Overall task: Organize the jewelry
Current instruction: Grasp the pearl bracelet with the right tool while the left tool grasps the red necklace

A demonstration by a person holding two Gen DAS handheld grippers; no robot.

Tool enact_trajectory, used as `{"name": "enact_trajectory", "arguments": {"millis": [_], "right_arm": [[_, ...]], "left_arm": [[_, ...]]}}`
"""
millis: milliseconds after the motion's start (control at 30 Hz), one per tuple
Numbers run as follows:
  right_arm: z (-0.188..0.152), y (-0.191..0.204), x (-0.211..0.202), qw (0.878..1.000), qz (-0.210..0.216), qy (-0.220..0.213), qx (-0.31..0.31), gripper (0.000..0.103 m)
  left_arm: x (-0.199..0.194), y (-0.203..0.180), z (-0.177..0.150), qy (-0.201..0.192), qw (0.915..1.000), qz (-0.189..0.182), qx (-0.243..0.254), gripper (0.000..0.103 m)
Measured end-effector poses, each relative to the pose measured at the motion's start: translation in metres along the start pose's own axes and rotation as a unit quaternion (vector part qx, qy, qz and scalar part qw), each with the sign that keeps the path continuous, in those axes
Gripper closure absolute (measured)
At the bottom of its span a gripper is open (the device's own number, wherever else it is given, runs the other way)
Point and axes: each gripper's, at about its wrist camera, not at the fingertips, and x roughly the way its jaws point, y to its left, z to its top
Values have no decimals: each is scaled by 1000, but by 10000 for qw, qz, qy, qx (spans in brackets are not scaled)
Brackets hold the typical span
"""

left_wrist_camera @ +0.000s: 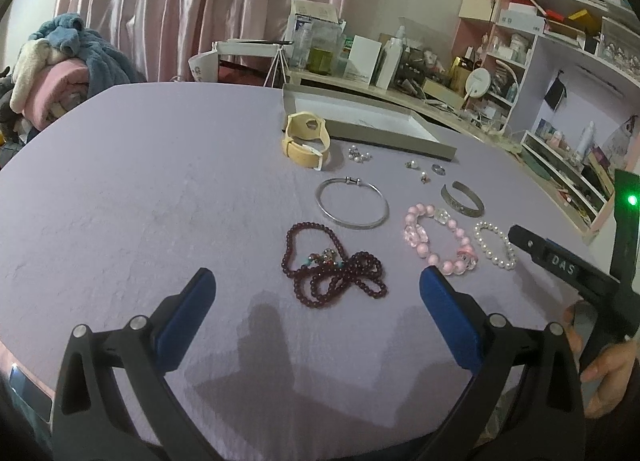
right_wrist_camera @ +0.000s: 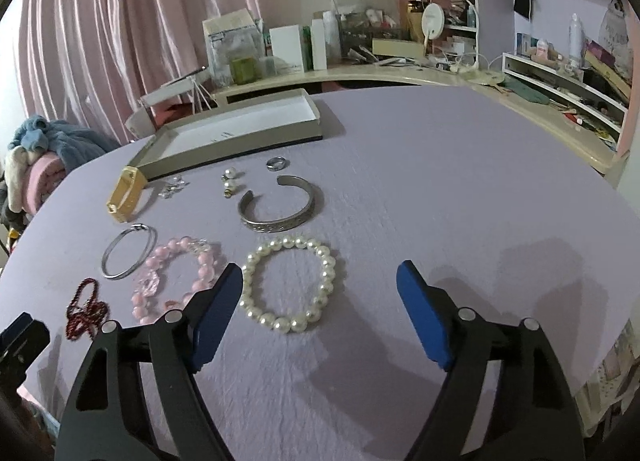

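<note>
Both tongs stand with their blue pads wide apart and hold nothing. The right tongs (right_wrist_camera: 320, 289) hover low over the lilac worktop (right_wrist_camera: 460, 181). The pearl bracelet (right_wrist_camera: 292, 285) lies flat directly ahead, in the gap between the two pads and closer to the left pad, which it almost meets. It is a closed ring with no long axis, so approach direction matters little. A straight descent with a slight shift left would probably bring one pad inside the loop or both across its near rim. The right tongs are clearly the nearer to it.

The left tongs (left_wrist_camera: 316, 289) face the dark red bead necklace (left_wrist_camera: 336, 265), bunched in loops just beyond the pad tips and roughly centred between them.

Further out:
- The pink bead bracelet (right_wrist_camera: 176, 281) lies just beside the pearl bracelet on its left. The left pad of the right tongs overlaps it in view; it is the likeliest thing to be caught.
- The plain silver bangle (left_wrist_camera: 352, 203) and the open silver cuff (right_wrist_camera: 280, 205) lie behind these.
- A ring (right_wrist_camera: 277, 163), small pearl studs (right_wrist_camera: 229, 179) and a yellow watch (left_wrist_camera: 306, 145) lie near the tray.

The open grey tray (right_wrist_camera: 240, 149), seemingly the destination, sits at the far edge with its long side across the view. Nothing stands between it and the jewelry.
</note>
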Motion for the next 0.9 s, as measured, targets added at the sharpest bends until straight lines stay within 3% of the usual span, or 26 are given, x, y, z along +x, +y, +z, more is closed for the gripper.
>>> {"name": "enact_trajectory", "arguments": {"millis": [333,667,733,767,900], "right_arm": [[7,3,27,9984,-137,540,-125,49],[10,9,30,9975,-195,616,-269,53],[10,10,30,9977,-130,579,-319,71],[11,10,30,9977,-41,597,-318,92],[13,3,29,9975,311,616,-121,93]], "left_arm": [[12,2,4,131,9999,-23,70,2],[21,2,5,221,9997,-18,110,2],[23,2,5,233,9997,-8,115,2],[24,2,6,245,9996,0,119,2],[25,0,8,282,9994,39,185,2]]}}
